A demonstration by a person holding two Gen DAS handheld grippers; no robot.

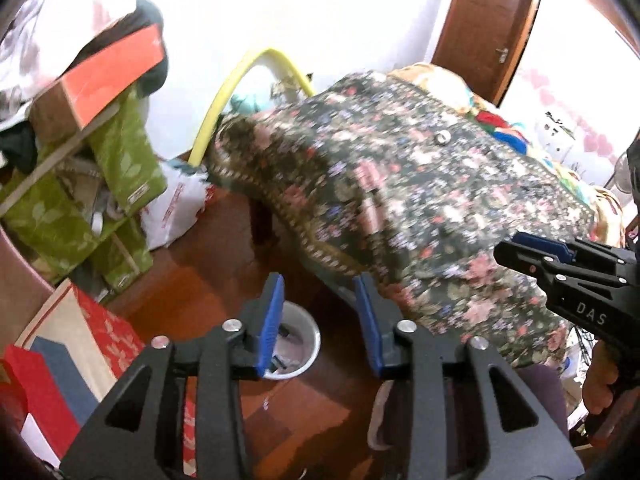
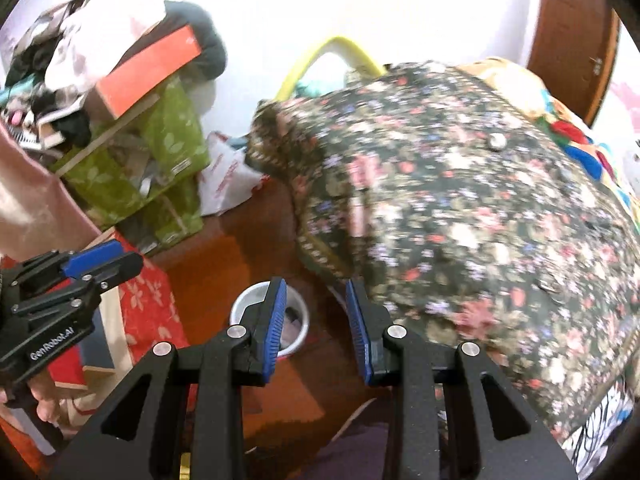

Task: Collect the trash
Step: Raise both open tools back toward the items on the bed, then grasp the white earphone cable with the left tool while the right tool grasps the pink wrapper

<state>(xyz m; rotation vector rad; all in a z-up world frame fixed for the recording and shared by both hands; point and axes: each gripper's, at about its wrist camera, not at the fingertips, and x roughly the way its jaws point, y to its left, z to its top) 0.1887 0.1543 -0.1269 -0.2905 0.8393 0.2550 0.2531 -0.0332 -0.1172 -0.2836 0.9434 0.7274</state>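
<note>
Above the wooden floor (image 1: pixel 224 300), two grippers are hovering: the left gripper (image 1: pixel 320 320) and the right gripper (image 2: pixel 316 316), both with jaws parted and gripping nothing. Below them, one white trash bin (image 1: pixel 308 328) is standing on the floor just beside the floral bedspread (image 1: pixel 420 184), holding some scraps, while one small crumpled silvery piece (image 1: pixel 442 137) is lying alone on top of the bedspread, well apart from the bin.

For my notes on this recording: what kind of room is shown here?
Probably a cluttered bedroom or living room in a home. A floral cloth covers the furniture, a wooden door stands behind it, and green storage boxes are stacked beside a small white trash bin on the wooden floor.
</note>
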